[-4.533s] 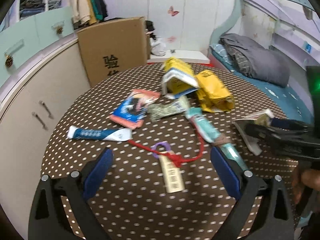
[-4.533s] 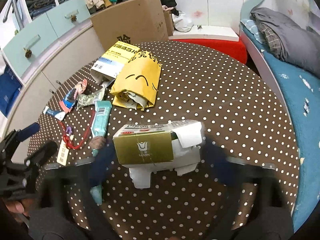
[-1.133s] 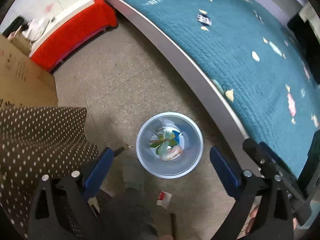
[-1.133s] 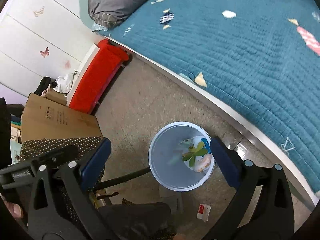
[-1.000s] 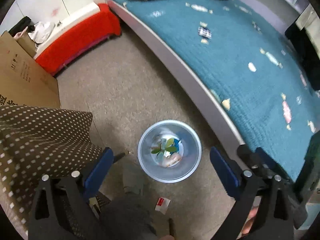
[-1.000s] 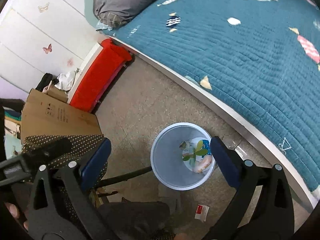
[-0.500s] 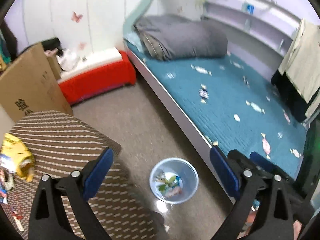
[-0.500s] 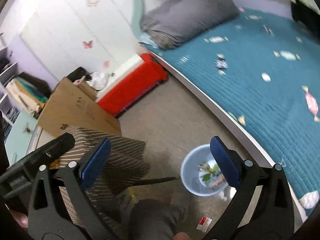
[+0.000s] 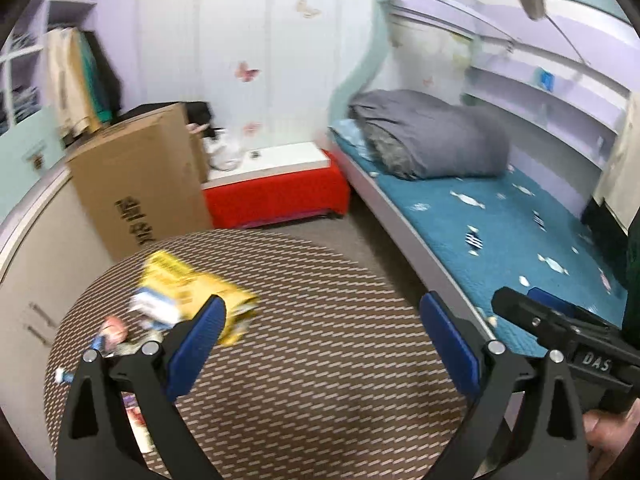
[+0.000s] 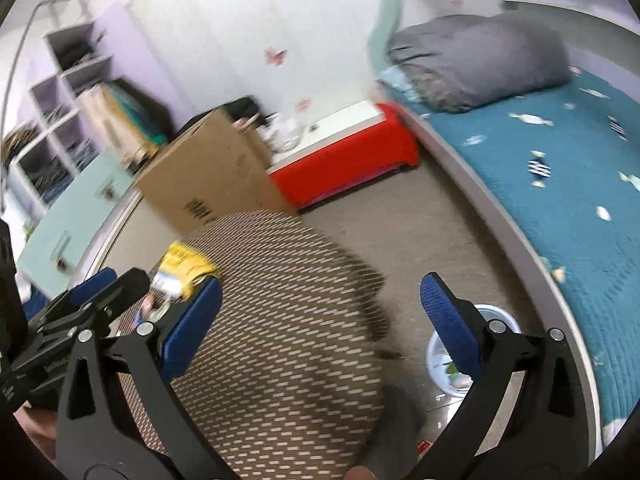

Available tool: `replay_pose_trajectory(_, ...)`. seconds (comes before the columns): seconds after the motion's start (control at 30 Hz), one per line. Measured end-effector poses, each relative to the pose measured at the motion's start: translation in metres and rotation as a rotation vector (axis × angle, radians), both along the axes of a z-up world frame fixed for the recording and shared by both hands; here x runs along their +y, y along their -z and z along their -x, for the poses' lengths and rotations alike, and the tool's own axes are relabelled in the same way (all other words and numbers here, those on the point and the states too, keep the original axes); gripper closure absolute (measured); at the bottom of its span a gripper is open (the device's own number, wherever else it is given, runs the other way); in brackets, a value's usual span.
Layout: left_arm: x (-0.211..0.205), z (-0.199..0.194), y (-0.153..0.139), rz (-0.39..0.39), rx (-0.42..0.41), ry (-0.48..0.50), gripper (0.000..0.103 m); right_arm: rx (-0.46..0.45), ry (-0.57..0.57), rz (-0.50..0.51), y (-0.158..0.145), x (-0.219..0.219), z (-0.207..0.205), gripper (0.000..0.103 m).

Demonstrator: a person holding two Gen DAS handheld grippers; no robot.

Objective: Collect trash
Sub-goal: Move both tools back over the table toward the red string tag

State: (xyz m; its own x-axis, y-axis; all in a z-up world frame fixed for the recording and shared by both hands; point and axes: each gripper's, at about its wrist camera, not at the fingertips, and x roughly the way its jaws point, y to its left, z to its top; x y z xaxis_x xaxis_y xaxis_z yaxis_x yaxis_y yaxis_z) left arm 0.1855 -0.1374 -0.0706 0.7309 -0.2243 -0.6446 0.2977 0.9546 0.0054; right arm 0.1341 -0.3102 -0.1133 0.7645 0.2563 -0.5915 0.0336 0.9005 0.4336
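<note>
Both grippers carry nothing. The left gripper (image 9: 320, 332) has its jaws spread wide over the dotted round table (image 9: 312, 380); the right gripper (image 10: 318, 320) is likewise released, between the table and the waste bin (image 10: 436, 354) on the floor by the bed (image 10: 560, 168). Remaining trash, chiefly the yellow packaging (image 9: 188, 288) and small wrappers (image 9: 112, 330), lies blurred at the table's far left. Judged: both stand open and level, ready for another pickup.

"DAS" on the right gripper (image 9: 560, 330).
</note>
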Motion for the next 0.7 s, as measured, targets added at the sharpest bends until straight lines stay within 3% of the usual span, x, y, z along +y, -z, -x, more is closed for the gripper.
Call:
replay_pose_trajectory(0.37,0.16,0.019,0.026,0.007,0.018,-0.282,0.007,-0.002,-0.421,0.137,0.02,0.168,-0.034,0.009)
replay_pose_trajectory(0.53,0.216,0.035,0.045,-0.01,0.037,-0.393,0.007,0.044,-0.586,0.236,0.043,0.245,-0.047,0.042)
replay_pose_trajectory(0.7,0.256,0.043,0.064,0.006,0.087,-0.474,0.007,0.089,-0.681,0.279,0.065,0.287,-0.055,0.062)
